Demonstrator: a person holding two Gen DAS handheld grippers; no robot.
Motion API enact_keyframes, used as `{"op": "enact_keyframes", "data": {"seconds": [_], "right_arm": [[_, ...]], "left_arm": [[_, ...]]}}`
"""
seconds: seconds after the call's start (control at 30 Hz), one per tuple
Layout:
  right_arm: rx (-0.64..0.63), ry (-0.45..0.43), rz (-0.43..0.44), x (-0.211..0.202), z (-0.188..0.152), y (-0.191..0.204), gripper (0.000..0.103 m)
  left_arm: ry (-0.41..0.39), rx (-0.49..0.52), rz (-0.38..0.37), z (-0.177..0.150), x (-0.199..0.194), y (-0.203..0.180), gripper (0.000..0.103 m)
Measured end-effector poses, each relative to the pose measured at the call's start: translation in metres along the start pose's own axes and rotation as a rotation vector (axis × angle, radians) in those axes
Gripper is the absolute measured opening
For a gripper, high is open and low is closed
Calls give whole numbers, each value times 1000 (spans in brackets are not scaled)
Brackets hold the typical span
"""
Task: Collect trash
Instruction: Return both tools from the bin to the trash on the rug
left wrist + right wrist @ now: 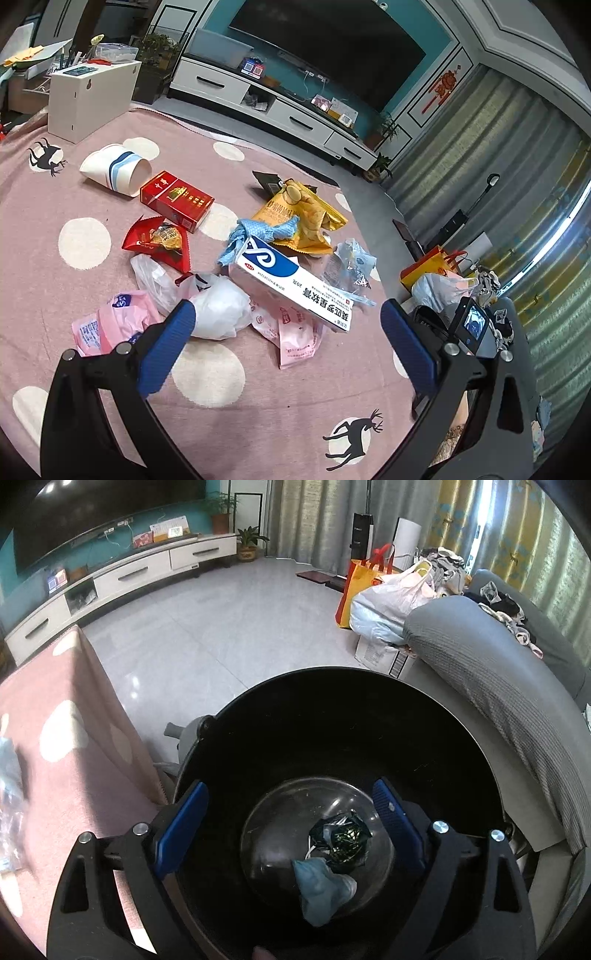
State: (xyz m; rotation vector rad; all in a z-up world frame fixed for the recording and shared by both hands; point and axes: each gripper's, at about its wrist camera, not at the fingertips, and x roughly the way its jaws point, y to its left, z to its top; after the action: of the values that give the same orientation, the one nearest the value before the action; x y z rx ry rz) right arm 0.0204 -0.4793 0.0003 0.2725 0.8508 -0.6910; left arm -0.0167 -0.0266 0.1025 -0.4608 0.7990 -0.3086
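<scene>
- Trash is all over the desk, which has a pink cloth with white dots: a white paper cup on its side, a red cigarette box just beside it, a red snack wrapper, a yellow chip bag, a blue rag, a white and blue medicine box, a white plastic bag and some pink wrappers.
- Left gripper hangs over the near end of that pile, blue fingers spread wide, holding nothing. The medicine box and white bag sit between them, not pinched.
- Right gripper is over the black trash bin next to the desk, fingers wide apart and empty too.
- Down in the bin: a dark green foil wrapper and a pale blue crumpled bag, touching each other at the bottom.
- Grey sofa is just right of the bin.
</scene>
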Motion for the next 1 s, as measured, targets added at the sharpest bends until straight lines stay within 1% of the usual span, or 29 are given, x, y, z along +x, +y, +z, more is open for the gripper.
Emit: {"op": "enact_keyframes", "data": {"seconds": [0.13,0.37,0.53,0.6,0.87,0.93,1.0], "right_arm": [[7,8,-5,1,-2,-4,89],[11,59,41,0,-3,-5,89],[-3,102,83,-2,-5,3,89],[-15,112,83,-2,-7,9,89],[-73,77,31,-8,-9,17,89],[-80,61,36,-13,-8,17,89],[-82,28,61,-25,-7,17,89]], "left_arm": [[6,4,3,-1,2,-1,100],[12,0,5,-2,4,2,100],[16,-5,9,-1,5,4,100],[16,-8,10,-1,5,6,100],[22,-16,16,-2,6,10,100],[21,-17,20,-2,5,11,100],[16,-18,27,-2,4,13,100]]}}
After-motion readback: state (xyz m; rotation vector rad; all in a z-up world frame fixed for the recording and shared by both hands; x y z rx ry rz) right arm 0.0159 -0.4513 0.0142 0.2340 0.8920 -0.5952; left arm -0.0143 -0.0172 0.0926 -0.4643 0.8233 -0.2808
